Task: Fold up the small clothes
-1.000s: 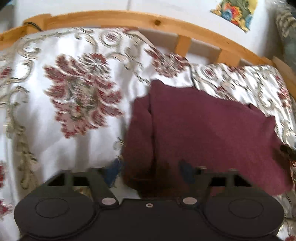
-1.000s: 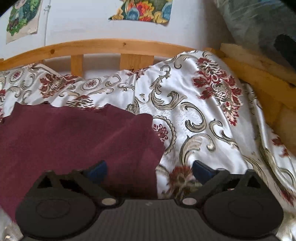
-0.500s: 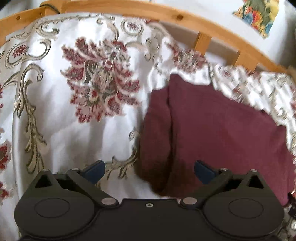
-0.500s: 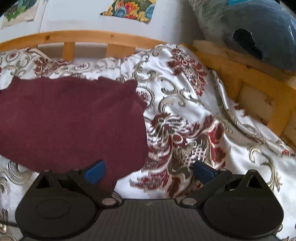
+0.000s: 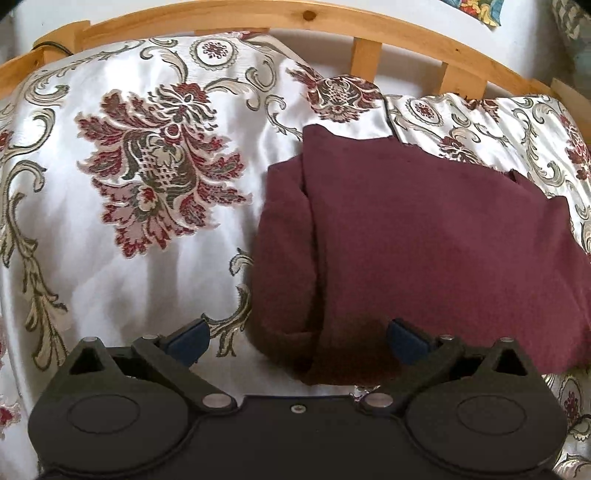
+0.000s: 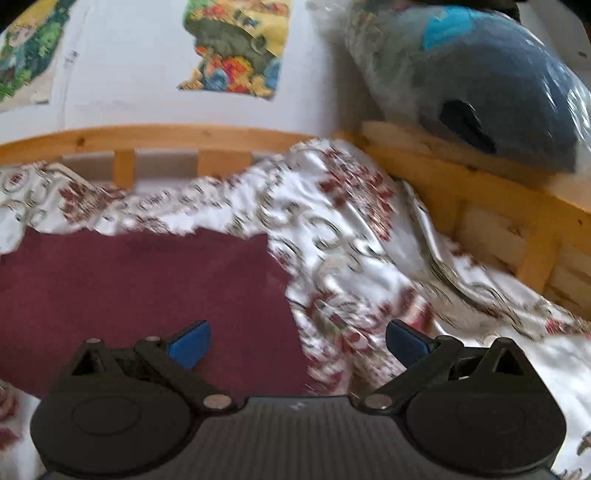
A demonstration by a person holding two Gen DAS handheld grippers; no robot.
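A dark red garment [image 5: 424, 243] lies flat on the flowered bedspread, with a folded flap along its left side. My left gripper [image 5: 297, 338] is open and empty, held above the garment's near left corner. The same garment shows in the right wrist view [image 6: 147, 295], low on the left. My right gripper [image 6: 295, 341] is open and empty above the garment's right edge. That view is blurred by motion.
The white satin bedspread [image 5: 122, 177] with red and gold flowers covers the bed. A wooden bed rail [image 5: 258, 22] runs along the back and another rail [image 6: 480, 192] along the right side. A grey bundle wrapped in plastic [image 6: 491, 77] rests on it.
The left gripper has backed off and sits steadier over the garment's left corner. The right gripper has tilted upward, so more wall and rail show. Both stay open.
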